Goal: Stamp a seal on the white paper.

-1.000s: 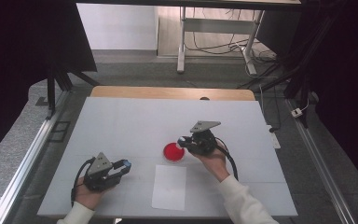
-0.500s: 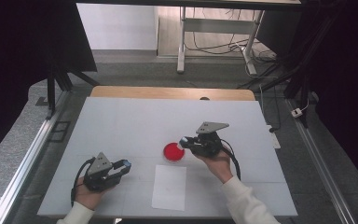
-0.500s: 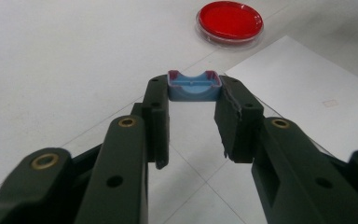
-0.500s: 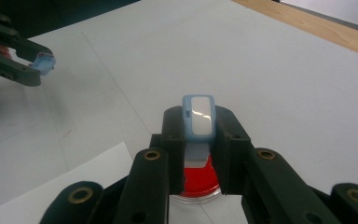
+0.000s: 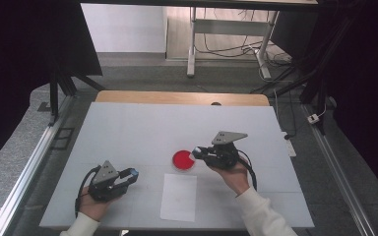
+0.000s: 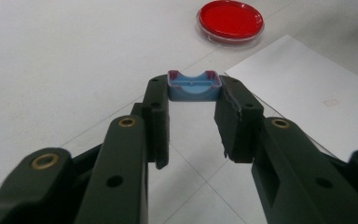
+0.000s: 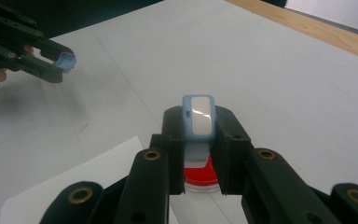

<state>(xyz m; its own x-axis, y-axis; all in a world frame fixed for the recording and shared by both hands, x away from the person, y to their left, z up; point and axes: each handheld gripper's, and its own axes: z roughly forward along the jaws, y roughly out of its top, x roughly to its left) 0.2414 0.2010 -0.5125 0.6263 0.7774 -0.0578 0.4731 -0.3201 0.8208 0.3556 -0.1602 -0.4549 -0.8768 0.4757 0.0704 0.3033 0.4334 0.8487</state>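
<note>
A round red dish (image 5: 182, 160) lies mid-table, with a white paper sheet (image 5: 178, 196) just in front of it. My left gripper (image 5: 132, 174) rests at the front left, shut on a small blue U-shaped piece (image 6: 194, 87) held across the tips of my left gripper (image 6: 194, 93). The red dish (image 6: 230, 19) and the paper (image 6: 317, 88) lie beyond it. My right gripper (image 5: 198, 152) hovers at the dish's right rim. In the right gripper view my right gripper (image 7: 198, 128) is shut on a light-blue piece with a white face (image 7: 198, 115), above the red dish (image 7: 196, 177).
The white table (image 5: 128, 128) has a wooden strip (image 5: 177, 97) along its far edge. Metal rails run down both sides on the floor. My left gripper (image 7: 64, 61) shows far off in the right gripper view, beyond the paper (image 7: 93, 186).
My right gripper has drawn slightly to the right, off the dish's middle toward its right rim, still holding its piece. The left gripper has stayed put.
</note>
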